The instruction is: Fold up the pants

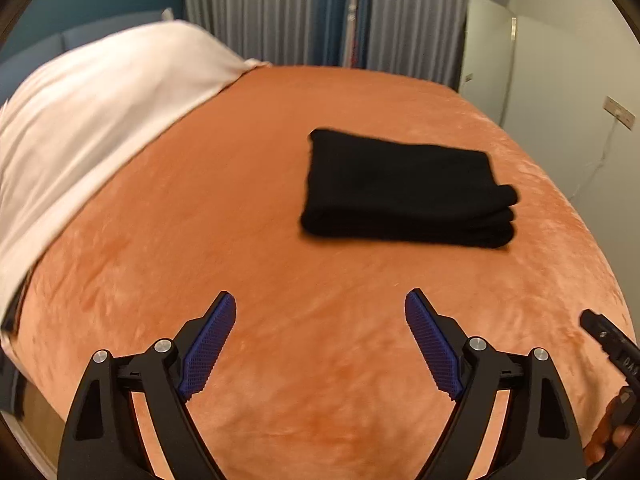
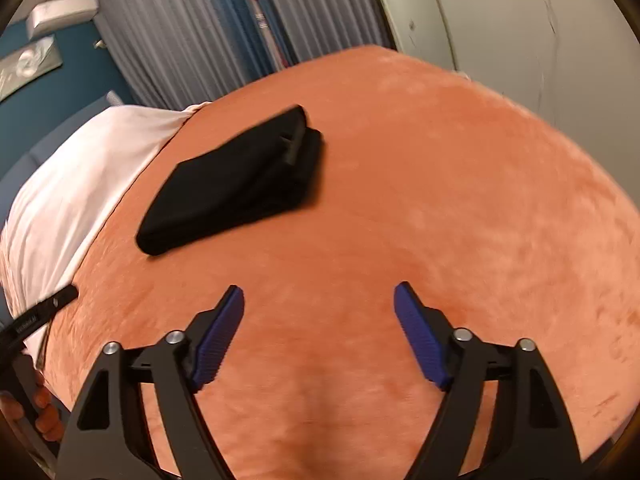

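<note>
Pants [image 1: 404,192] folded, grippers angled down — jaws apart

Motion blur smears the folded pants [image 2: 236,184]; fabric detail unreadable.

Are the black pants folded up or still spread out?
Folded. The pants lie as a small thick bundle on the orange blanket, stacked layers showing along one edge, no legs stretched out.

The left gripper [image 1: 320,304] is held with its jaws spread wide, nothing between the blue pads [image 1: 210,346], angled downward near the bed's front edge. The right gripper [image 2: 319,296] is likewise spread and empty. Fingers [image 2: 42,398] are seen wrapped around the left handle.
</note>
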`<control>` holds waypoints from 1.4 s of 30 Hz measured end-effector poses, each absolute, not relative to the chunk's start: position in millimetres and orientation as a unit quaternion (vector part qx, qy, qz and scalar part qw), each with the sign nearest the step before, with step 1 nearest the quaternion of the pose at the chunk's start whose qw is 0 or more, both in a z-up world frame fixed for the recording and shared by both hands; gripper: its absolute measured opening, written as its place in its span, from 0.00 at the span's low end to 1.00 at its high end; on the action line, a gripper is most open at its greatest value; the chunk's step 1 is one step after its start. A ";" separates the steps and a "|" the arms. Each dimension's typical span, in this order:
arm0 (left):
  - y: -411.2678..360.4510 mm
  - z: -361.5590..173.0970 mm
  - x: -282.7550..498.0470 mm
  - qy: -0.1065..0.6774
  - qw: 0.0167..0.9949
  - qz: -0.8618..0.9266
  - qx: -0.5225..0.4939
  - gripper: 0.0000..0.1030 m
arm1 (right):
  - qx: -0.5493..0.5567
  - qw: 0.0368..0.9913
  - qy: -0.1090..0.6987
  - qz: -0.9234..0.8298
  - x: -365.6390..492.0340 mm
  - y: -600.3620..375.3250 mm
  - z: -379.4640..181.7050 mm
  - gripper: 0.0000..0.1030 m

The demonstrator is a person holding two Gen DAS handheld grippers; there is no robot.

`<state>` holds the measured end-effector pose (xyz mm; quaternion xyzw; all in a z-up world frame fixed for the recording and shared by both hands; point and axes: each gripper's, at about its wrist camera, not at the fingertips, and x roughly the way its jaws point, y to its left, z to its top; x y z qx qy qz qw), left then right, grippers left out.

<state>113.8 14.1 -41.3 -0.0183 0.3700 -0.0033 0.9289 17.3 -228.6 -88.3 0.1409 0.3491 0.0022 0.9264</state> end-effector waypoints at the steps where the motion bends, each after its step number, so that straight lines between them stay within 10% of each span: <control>1: 6.1 -31.0 114.8 0.364 0.931 -0.005 -0.011 0.84 | 0.129 0.930 0.345 -0.002 14.4 -221.1 -80.8 0.79; 16: -26.1 61.1 97.7 0.279 0.960 0.017 0.027 0.86 | 0.087 0.974 0.210 0.006 25.9 -150.6 38.7 0.86; 42: -8.9 64.8 69.7 0.265 0.964 0.023 0.027 0.90 | 0.085 0.973 0.216 0.001 4.2 -114.6 28.1 0.86</control>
